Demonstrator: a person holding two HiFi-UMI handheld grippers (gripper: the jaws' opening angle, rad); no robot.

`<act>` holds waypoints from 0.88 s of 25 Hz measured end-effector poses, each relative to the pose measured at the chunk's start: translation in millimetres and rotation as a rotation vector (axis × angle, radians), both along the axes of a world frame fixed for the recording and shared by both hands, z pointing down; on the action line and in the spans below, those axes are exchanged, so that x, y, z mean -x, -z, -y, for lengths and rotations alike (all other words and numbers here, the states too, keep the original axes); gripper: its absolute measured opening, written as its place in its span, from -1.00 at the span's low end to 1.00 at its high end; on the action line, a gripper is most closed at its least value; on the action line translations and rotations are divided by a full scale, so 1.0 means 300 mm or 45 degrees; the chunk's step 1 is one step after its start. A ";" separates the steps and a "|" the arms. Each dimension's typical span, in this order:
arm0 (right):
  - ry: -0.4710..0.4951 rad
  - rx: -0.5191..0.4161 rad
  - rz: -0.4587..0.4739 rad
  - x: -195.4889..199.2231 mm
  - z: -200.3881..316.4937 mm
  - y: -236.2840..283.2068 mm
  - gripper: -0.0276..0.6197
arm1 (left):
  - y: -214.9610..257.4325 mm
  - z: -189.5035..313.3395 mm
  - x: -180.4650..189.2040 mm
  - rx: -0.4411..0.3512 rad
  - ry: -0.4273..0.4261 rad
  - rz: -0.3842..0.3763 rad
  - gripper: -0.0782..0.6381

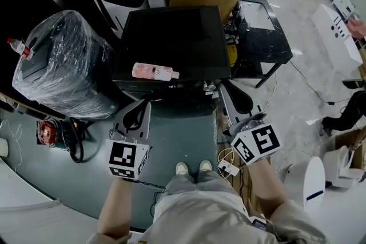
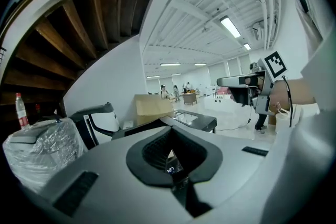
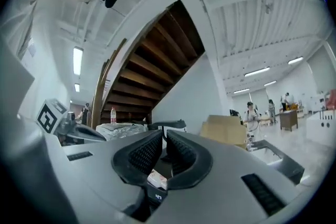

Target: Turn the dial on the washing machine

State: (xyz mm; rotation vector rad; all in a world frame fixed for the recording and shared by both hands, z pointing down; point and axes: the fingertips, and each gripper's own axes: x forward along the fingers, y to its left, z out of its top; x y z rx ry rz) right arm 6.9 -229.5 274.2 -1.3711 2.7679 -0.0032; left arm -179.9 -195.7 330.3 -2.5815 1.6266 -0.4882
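While bottle (image 1: 153, 71) lies atop washing machine (image 1: 183, 37), left hand-held gripper (image 2: 170, 131) together, right hand-held gripper (image 3: 164, 136) closing empty

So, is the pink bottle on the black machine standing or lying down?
Lying down: the pink bottle rests on its side, flat on top of the black machine.
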 end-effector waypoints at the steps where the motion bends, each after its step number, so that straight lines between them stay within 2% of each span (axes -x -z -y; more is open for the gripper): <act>1: -0.001 -0.022 -0.032 0.003 -0.011 0.027 -0.75 | 0.022 -0.007 -0.005 -0.014 -0.005 0.014 -0.73; 6: -0.014 -0.084 -0.176 0.014 -0.071 0.126 -0.78 | 0.131 -0.049 -0.042 -0.076 -0.052 0.048 -0.73; 11: -0.013 -0.139 -0.244 0.018 -0.134 0.208 -0.83 | 0.204 -0.083 -0.069 -0.109 -0.086 0.067 -0.73; 15: -0.005 -0.104 -0.220 0.001 -0.176 0.232 -0.83 | 0.258 -0.105 -0.078 -0.132 -0.070 0.039 -0.73; 22: -0.032 -0.092 -0.212 -0.032 -0.191 0.227 -0.83 | 0.284 -0.130 -0.047 -0.143 -0.050 0.051 -0.73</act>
